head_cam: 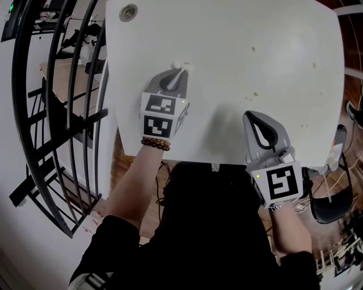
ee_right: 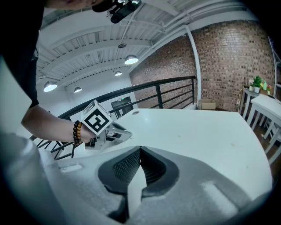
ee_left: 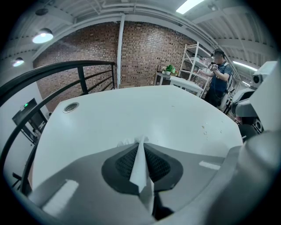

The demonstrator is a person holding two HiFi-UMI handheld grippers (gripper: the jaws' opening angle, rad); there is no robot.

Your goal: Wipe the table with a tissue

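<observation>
**Left tongs clamped on a thin white paper tissue over the white rounded desk; right tongs closed on nothing.**

In the left gripper view the jaws of the left tongs press together with the tissue flattened into a strip between them. A small ruffled tuft pokes out past the tips, low over the desk; whether it touches the surface cannot be told. The right tongs sit to the right of the left tongs and nearer the person, above the desk's near edge. In the right gripper view their tips meet with nothing between. Small brownish specks dot the desk just ahead of the right tongs. A round grey cable grommet lies well ahead and left of the left tongs. A black curved metal railing runs left of them, off the desk.
</observation>
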